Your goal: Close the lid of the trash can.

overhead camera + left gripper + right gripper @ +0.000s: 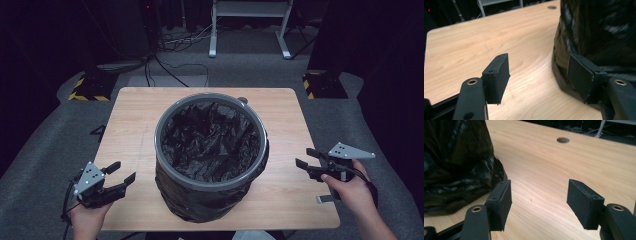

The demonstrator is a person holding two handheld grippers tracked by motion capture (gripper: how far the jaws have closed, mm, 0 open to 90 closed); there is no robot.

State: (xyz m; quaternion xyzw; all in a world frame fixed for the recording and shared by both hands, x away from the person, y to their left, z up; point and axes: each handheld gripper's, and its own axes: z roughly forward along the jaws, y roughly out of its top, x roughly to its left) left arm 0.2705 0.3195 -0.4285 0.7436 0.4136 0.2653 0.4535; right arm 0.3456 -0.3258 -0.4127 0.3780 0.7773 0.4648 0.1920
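A grey round bin (210, 150) lined with a black plastic bag (210, 137) stands in the middle of the wooden table (135, 107); the bag hangs down over its outside. My left gripper (121, 176) is low at the table's front left corner, open and empty, its jaws aimed at the bin's lower side. In the left gripper view the bag-covered bin (596, 42) is just beyond the right jaw. My right gripper (307, 158) is held at the table's right edge, open and empty. The right gripper view has the bag (456, 160) left of the jaws.
A round cable hole (563, 139) is in the tabletop behind the bin. Beyond the table lie cables (170, 60) on the grey floor, a white desk frame (250, 25) and yellow-black striped blocks (90, 89) at both far corners.
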